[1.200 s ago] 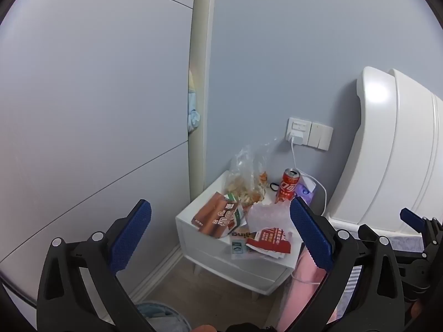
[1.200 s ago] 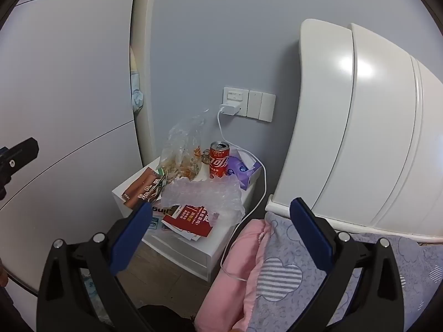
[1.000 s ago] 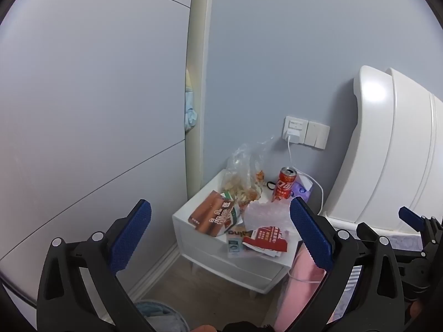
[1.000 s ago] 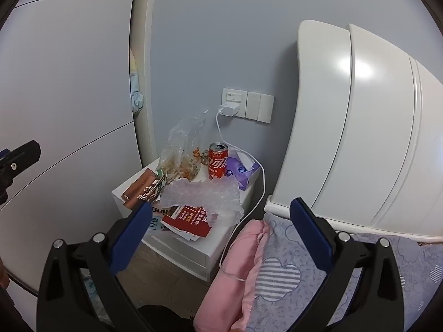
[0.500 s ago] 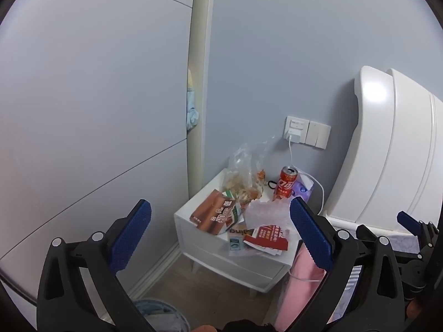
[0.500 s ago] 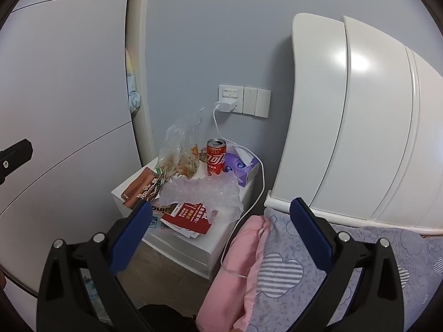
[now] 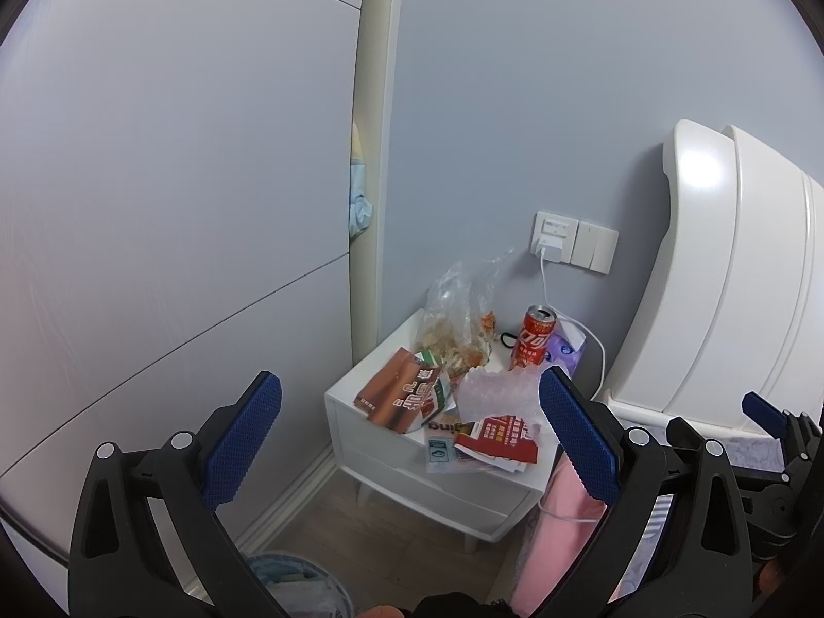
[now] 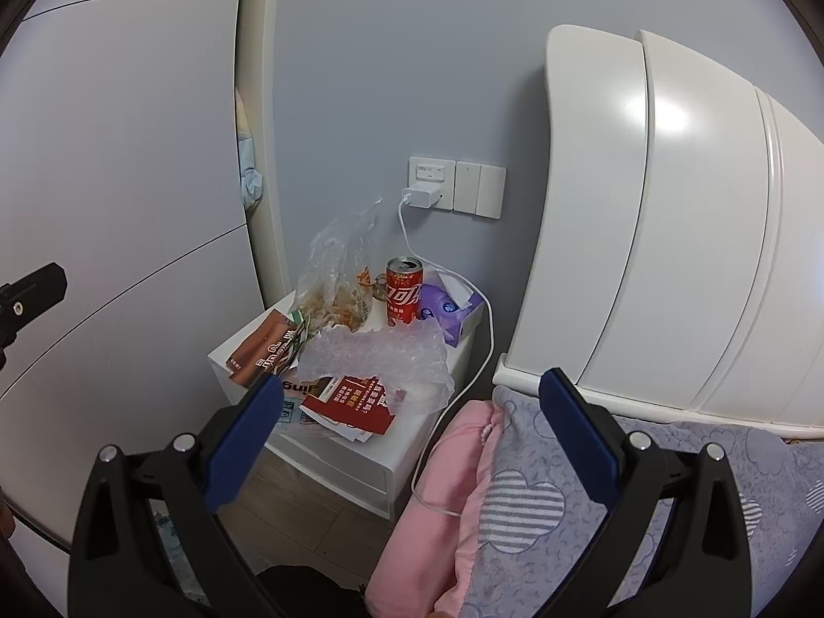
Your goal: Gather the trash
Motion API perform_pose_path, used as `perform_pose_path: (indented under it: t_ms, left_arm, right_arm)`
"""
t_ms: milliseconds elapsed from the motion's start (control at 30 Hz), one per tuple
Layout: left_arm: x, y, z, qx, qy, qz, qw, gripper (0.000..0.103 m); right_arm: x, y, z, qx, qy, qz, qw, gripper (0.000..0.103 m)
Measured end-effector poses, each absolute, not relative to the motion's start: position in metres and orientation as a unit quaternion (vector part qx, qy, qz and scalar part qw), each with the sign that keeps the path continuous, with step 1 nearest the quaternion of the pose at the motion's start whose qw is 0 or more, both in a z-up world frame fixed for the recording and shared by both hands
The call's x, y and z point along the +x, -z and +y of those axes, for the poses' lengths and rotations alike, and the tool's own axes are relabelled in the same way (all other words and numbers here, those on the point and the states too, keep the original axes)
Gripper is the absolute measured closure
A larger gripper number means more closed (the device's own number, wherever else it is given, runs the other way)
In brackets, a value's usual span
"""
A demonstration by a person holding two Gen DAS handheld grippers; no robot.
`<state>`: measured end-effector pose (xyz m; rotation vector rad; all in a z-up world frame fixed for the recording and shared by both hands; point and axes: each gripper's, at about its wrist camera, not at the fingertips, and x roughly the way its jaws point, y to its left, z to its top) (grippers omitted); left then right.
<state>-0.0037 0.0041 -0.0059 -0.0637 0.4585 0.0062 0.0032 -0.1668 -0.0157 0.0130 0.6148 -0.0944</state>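
Left wrist view — littered white nightstand (image 7: 355, 443) against grey-blue wall (image 7: 515, 103).

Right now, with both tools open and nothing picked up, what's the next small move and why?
Probably bring the right tool forward and down toward the red torn wrapper at the front edge of the white nightstand. Both tools are empty and short of the pile, and that wrapper lies nearest, on top, clear of the upright red can.

White nightstand (image 8: 355, 456): wrappers (image 8: 350, 399), can (image 8: 403, 298), food bag (image 8: 337, 278)
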Motion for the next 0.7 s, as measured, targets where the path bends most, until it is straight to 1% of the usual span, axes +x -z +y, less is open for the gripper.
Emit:
perform_pose_path:
  t_ms: [700]
  left_arm:
    - [-0.004,0.017,0.003,-0.021,-0.007,0.236,0.972,0.006]
  right_arm:
    - [-0.001,0.018,-0.165,-0.003,0.045,0.3,0.953,0.006]
